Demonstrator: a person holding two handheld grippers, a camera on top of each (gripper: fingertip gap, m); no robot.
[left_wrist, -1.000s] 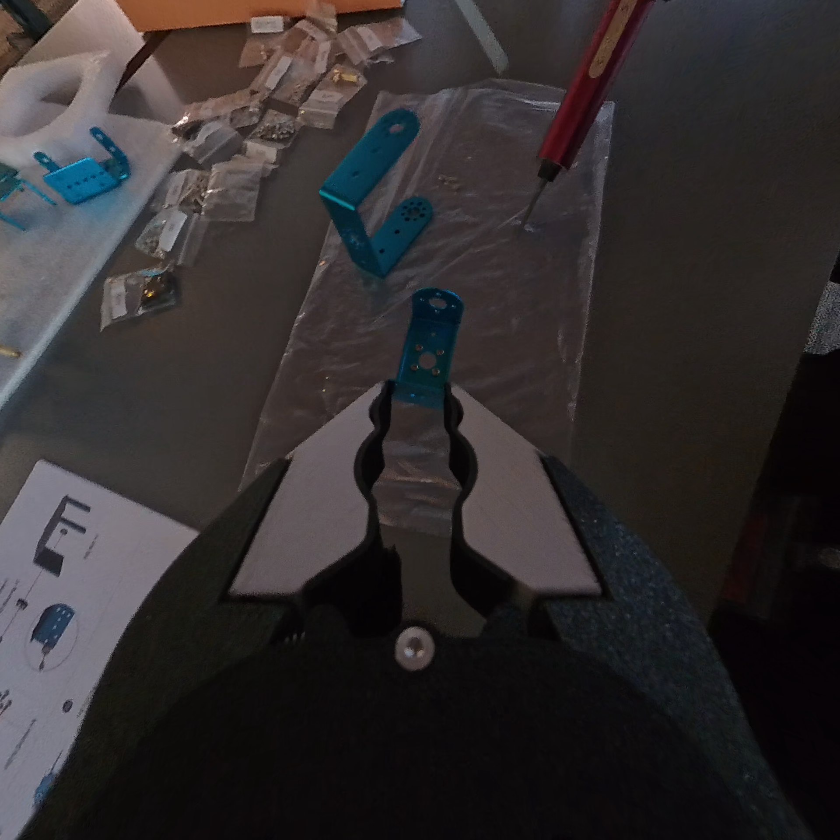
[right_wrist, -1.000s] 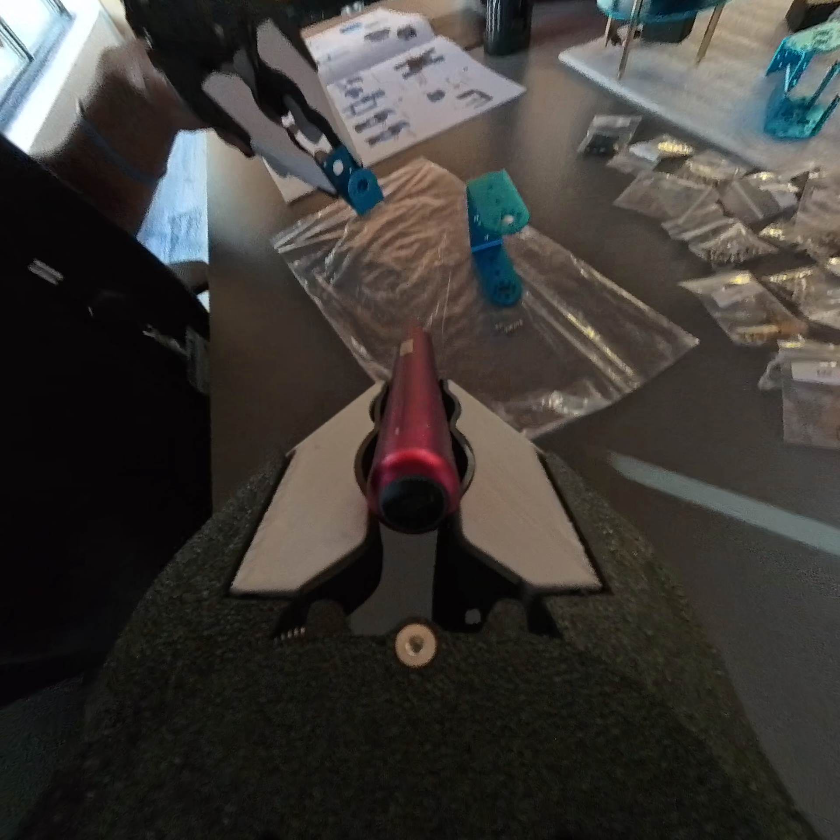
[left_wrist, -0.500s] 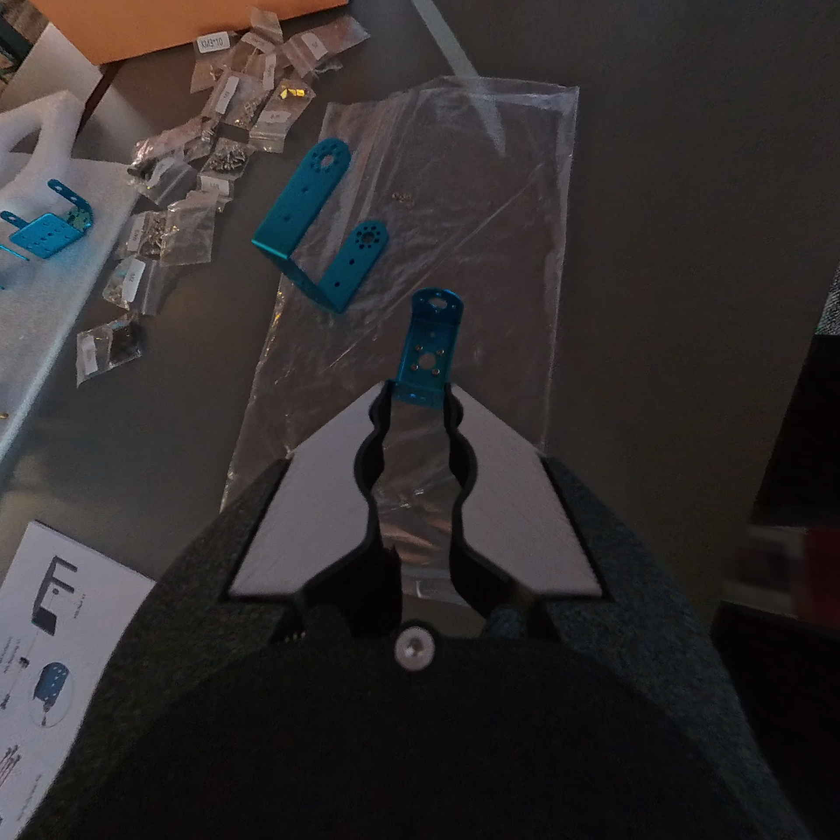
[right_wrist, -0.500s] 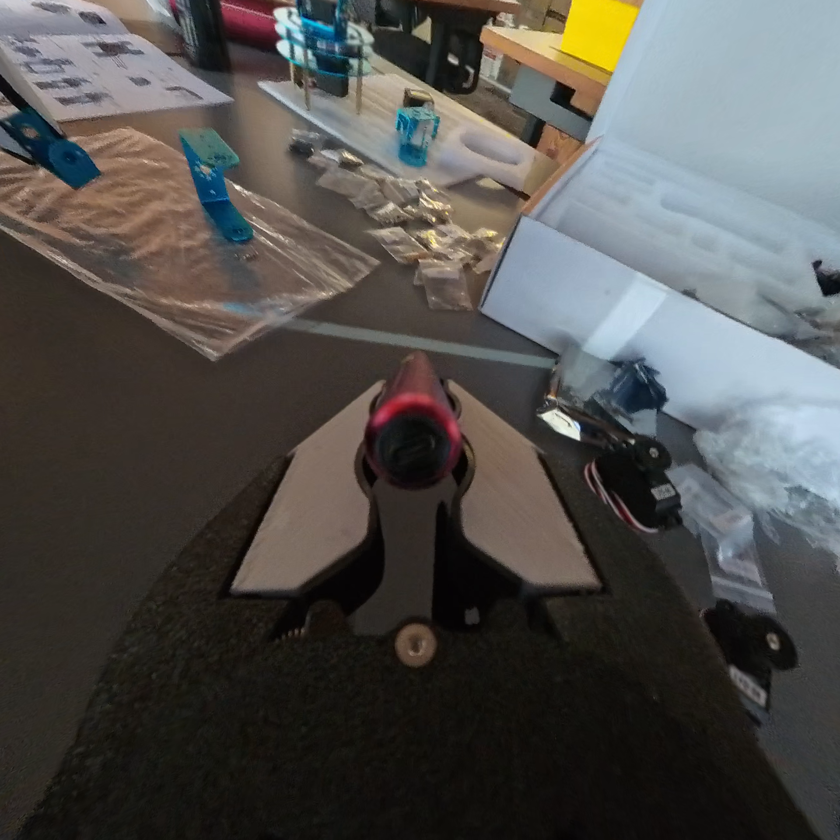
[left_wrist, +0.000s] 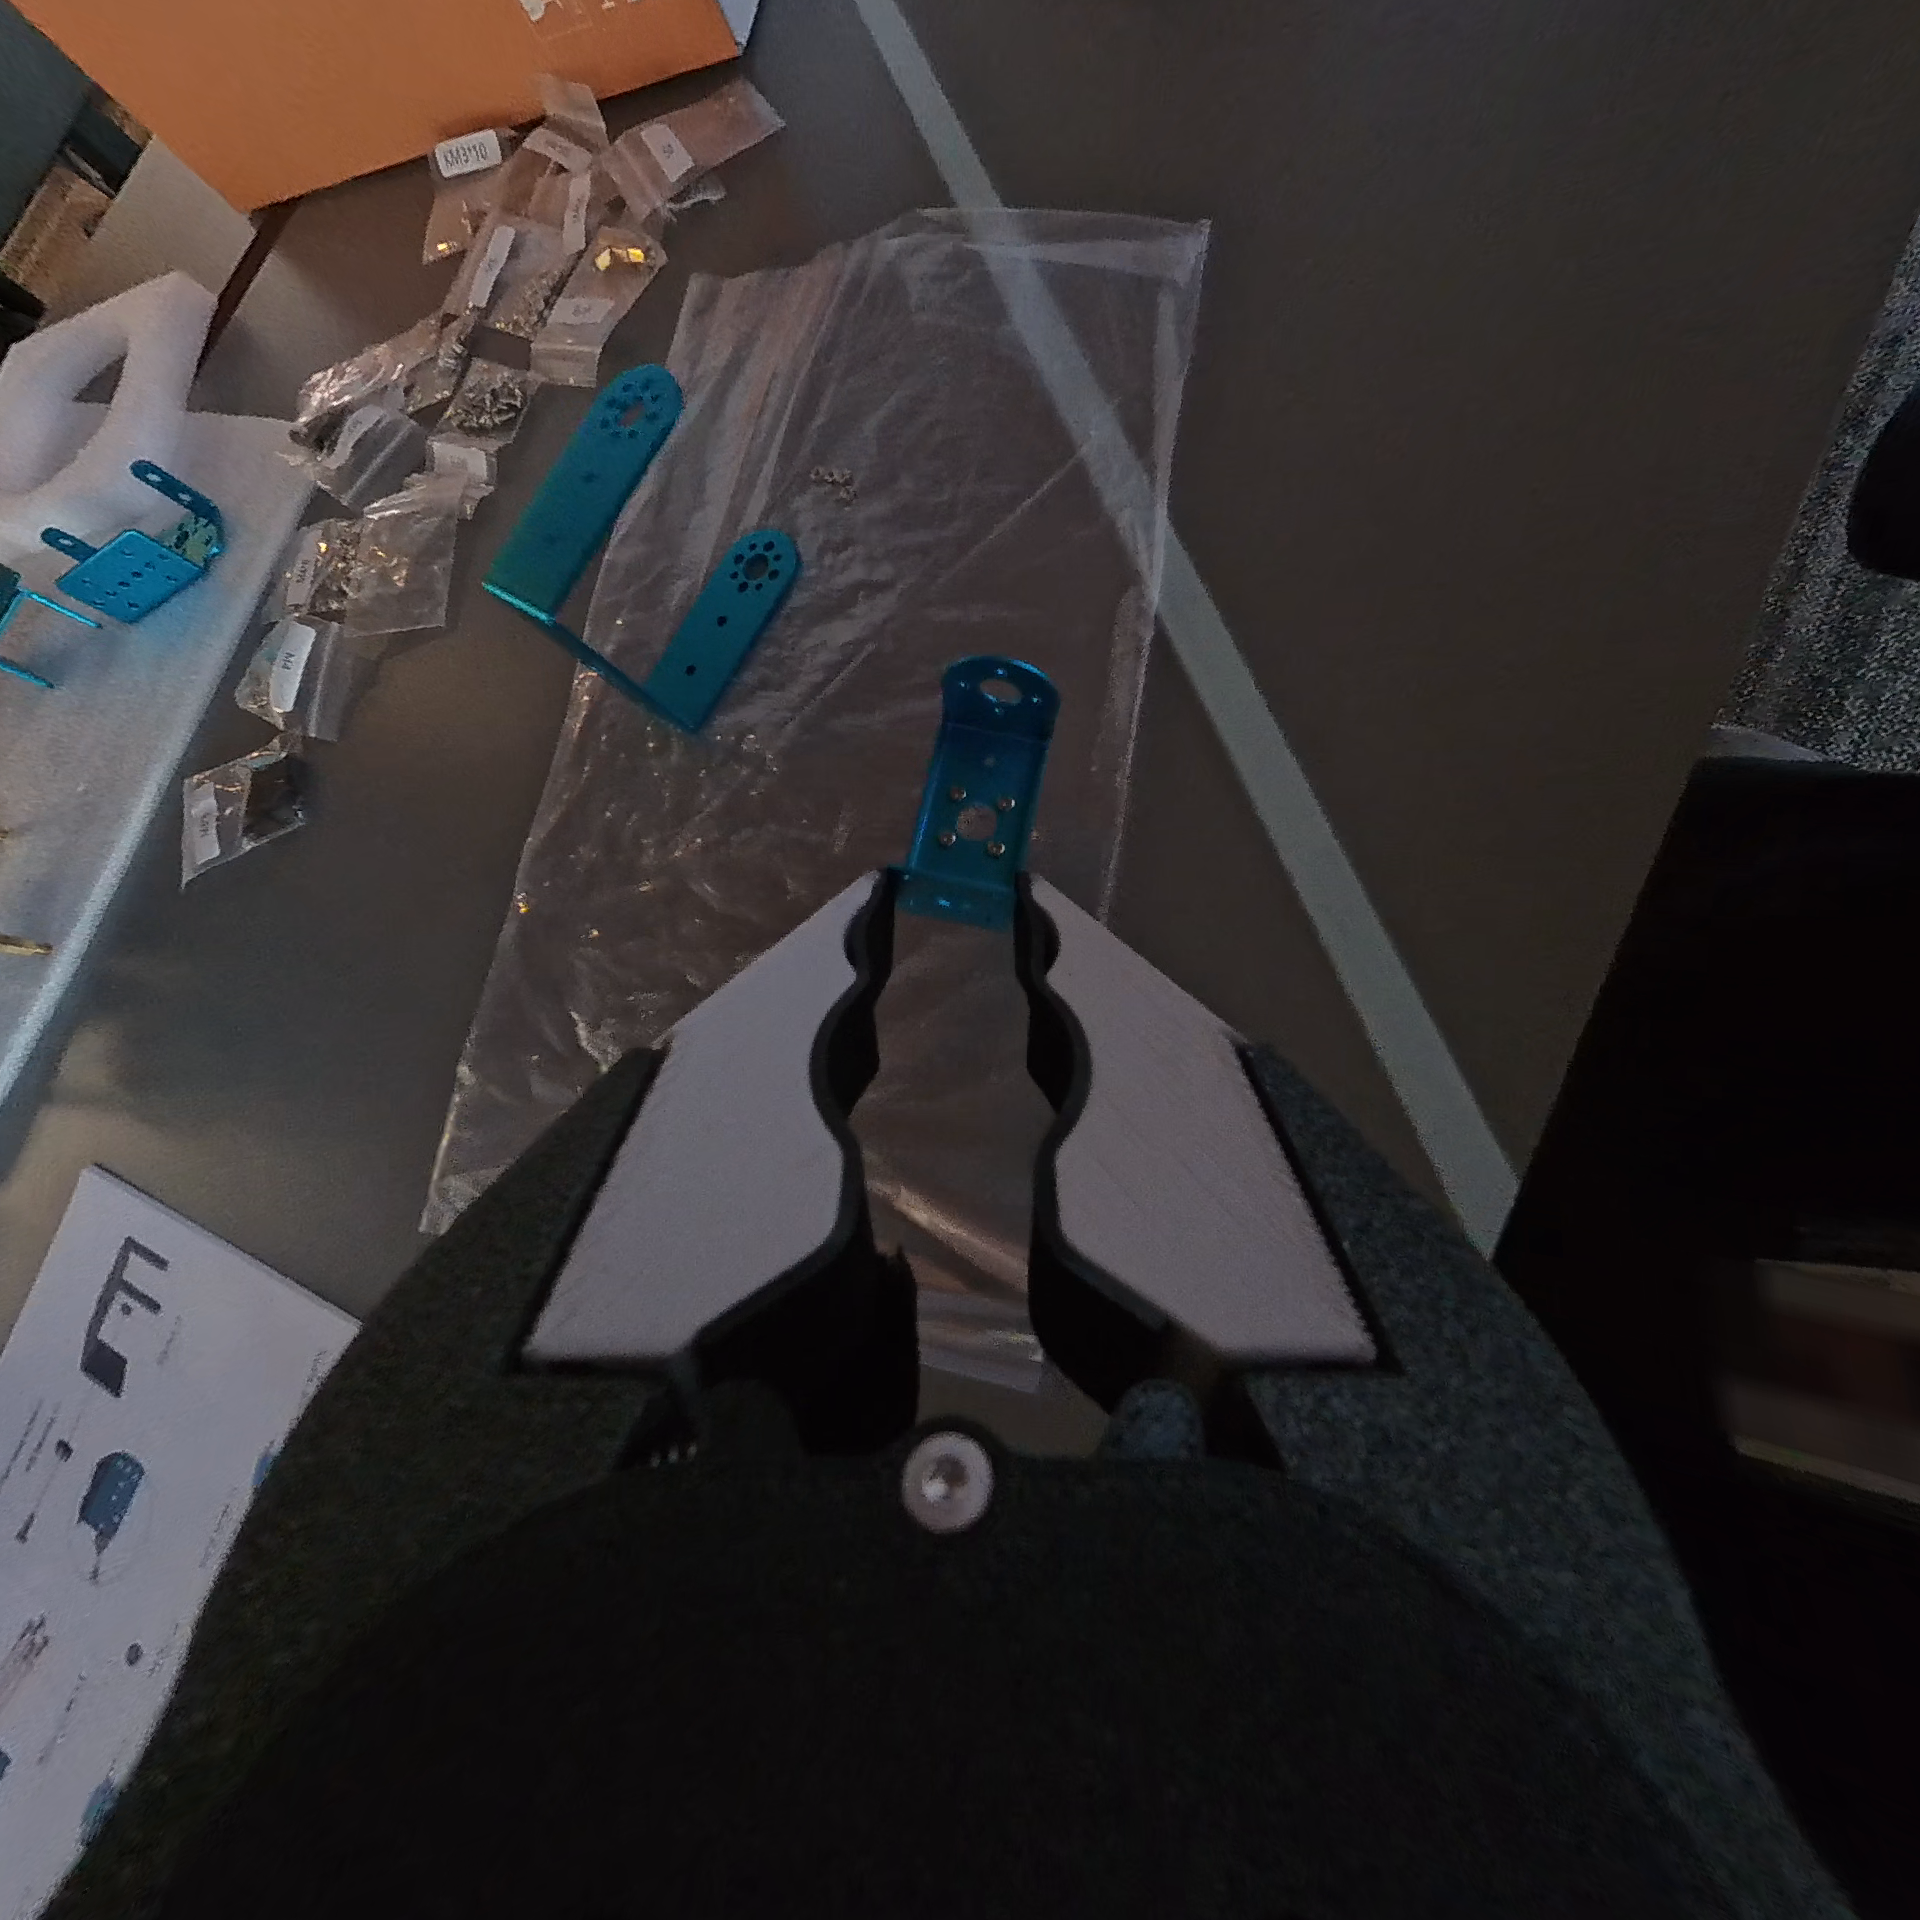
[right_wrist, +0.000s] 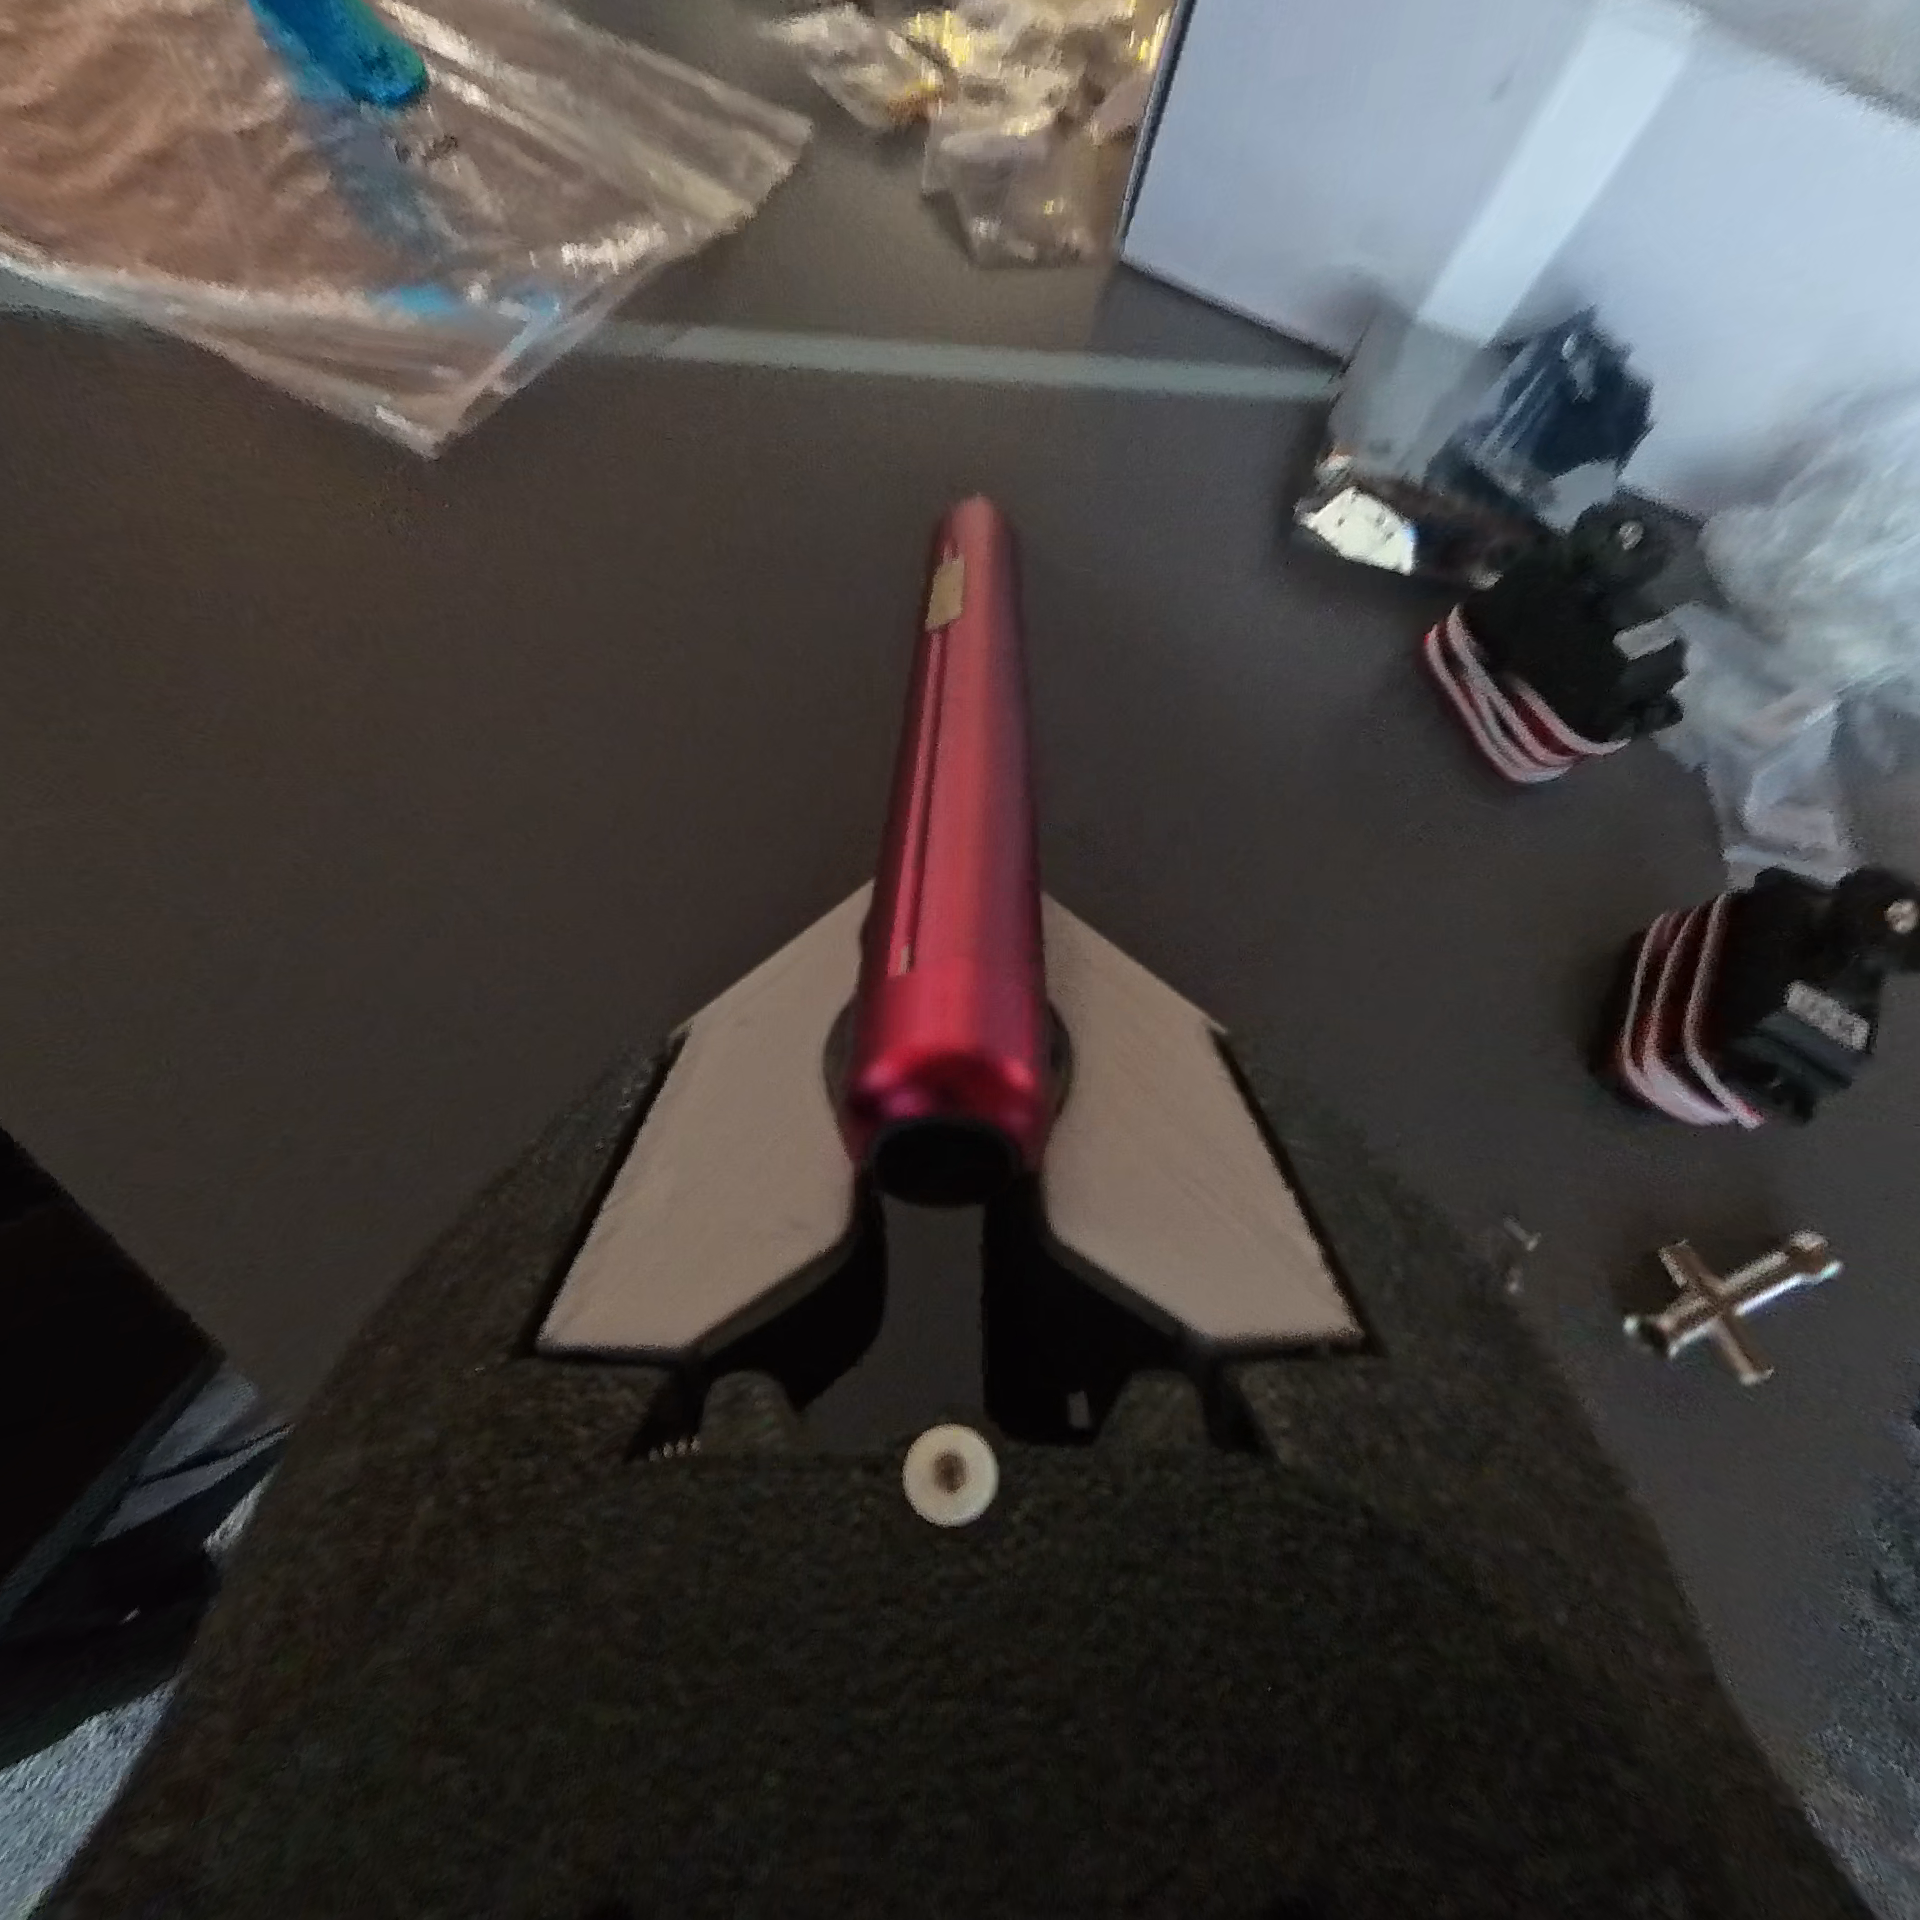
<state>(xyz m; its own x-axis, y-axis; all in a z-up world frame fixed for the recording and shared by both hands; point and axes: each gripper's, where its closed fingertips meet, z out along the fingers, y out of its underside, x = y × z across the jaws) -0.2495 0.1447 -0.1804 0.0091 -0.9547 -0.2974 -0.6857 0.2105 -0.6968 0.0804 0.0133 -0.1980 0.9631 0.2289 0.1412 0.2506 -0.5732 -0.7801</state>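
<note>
A: What is looking risky, going from the left?

B: The left gripper (left_wrist: 956, 896) is pinching a small blue bracket (left_wrist: 977, 805) only at its fingertips, above the clear plastic bag (left_wrist: 935, 436); it could be twisting loose.

A: And the right?

B: The right gripper (right_wrist: 951, 966) is clamping a red screwdriver (right_wrist: 961, 790) by its rear end, over bare table (right_wrist: 416, 727), near black servos (right_wrist: 1558, 665). It could be pivoting downward.
</note>
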